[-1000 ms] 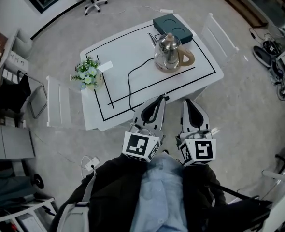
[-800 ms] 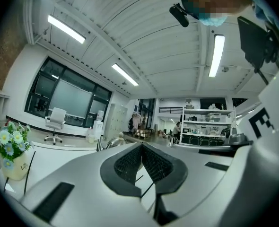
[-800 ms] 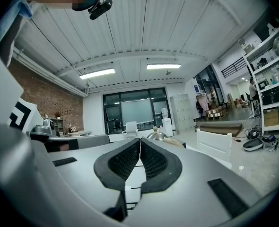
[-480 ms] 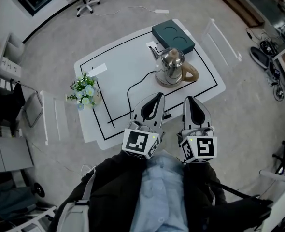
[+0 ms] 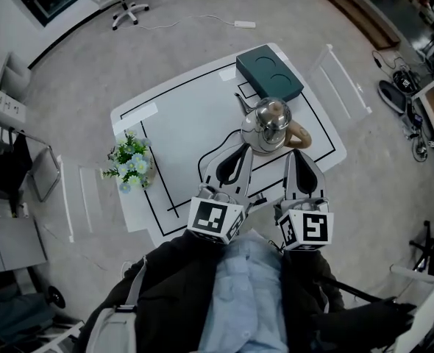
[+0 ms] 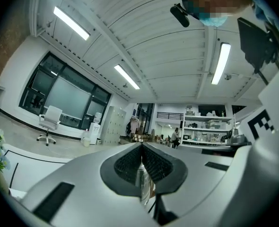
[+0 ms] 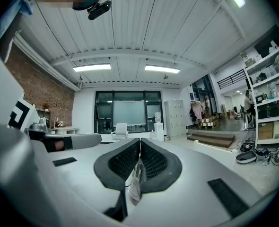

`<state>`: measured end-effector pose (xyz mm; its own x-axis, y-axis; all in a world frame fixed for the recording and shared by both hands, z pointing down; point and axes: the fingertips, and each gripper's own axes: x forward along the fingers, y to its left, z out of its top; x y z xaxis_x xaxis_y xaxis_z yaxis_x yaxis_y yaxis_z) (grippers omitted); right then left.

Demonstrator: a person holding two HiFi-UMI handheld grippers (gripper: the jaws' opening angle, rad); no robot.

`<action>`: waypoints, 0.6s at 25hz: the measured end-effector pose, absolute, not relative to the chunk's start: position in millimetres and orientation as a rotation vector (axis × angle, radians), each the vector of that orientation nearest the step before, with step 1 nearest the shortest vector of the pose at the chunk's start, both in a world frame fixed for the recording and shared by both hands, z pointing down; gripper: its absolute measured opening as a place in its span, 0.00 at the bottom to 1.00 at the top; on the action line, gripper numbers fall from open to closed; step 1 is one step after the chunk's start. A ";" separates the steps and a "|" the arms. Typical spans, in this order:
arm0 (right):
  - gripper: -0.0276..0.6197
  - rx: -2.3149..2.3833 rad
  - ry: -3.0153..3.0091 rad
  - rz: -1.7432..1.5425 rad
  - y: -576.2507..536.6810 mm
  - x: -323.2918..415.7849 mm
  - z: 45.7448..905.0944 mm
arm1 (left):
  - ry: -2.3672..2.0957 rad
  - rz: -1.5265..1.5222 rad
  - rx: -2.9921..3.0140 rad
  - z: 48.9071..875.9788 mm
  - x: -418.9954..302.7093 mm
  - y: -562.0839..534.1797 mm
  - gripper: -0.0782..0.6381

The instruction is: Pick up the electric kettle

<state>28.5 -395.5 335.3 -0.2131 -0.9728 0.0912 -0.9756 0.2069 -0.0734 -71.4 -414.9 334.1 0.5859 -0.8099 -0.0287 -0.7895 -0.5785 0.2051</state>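
The steel and glass electric kettle (image 5: pixel 268 123), with its tan handle to the right, stands on the white table (image 5: pixel 174 116) on its base. A black cord (image 5: pixel 204 155) runs from it across the tabletop. My left gripper (image 5: pixel 241 148) is shut and empty, its tip just short of the kettle's near left side. My right gripper (image 5: pixel 297 154) is shut and empty too, just below the handle. In the left gripper view the jaws (image 6: pixel 142 148) are pressed together, with a sliver of the kettle (image 6: pixel 143 186) below them. The right gripper view shows its jaws (image 7: pixel 140 143) closed the same way.
A dark green box (image 5: pixel 269 72) lies at the table's far corner behind the kettle. A flower pot (image 5: pixel 131 163) stands at the table's left edge. White chairs (image 5: pixel 343 78) flank the table on both sides. Black lines mark a rectangle on the tabletop.
The person has stepped toward the table. Both shut grippers have come forward together, from off the table's near edge to just short of the kettle.
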 end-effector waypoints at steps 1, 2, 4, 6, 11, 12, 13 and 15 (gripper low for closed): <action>0.07 1.959 -2.414 0.182 -398.7 27.8 337.3 | -1.342 -0.183 2.637 336.2 -73.6 -419.1 0.12; 0.07 1.964 -2.407 0.187 -401.1 27.5 339.4 | -1.337 -0.186 2.630 338.7 -75.5 -422.4 0.12; 0.07 1.973 -2.394 0.202 -404.4 28.6 342.7 | -1.323 -0.178 2.612 344.2 -76.3 -427.1 0.12; 0.07 1.982 -2.382 0.220 -406.6 32.5 346.1 | -1.309 -0.163 2.601 349.6 -73.8 -429.8 0.12; 0.07 1.997 -2.372 0.264 -416.9 48.3 361.7 | -1.307 -0.135 2.598 359.3 -65.0 -444.7 0.12; 0.07 1.998 -2.371 0.269 -421.2 51.0 363.9 | -1.308 -0.133 2.595 361.3 -63.3 -449.4 0.12; 0.07 1.998 -2.369 0.274 -425.1 53.4 366.9 | -1.309 -0.130 2.590 363.8 -61.8 -453.5 0.12; 0.07 1.996 -2.370 0.286 -429.7 57.7 376.5 | -1.313 -0.114 2.585 369.9 -59.3 -458.7 0.12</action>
<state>57.7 -429.7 376.5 -0.1766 -0.9742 0.1406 -0.9797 0.1602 -0.1206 -59.3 -458.7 369.9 0.5935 -0.8039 0.0388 -0.7852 -0.5678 0.2470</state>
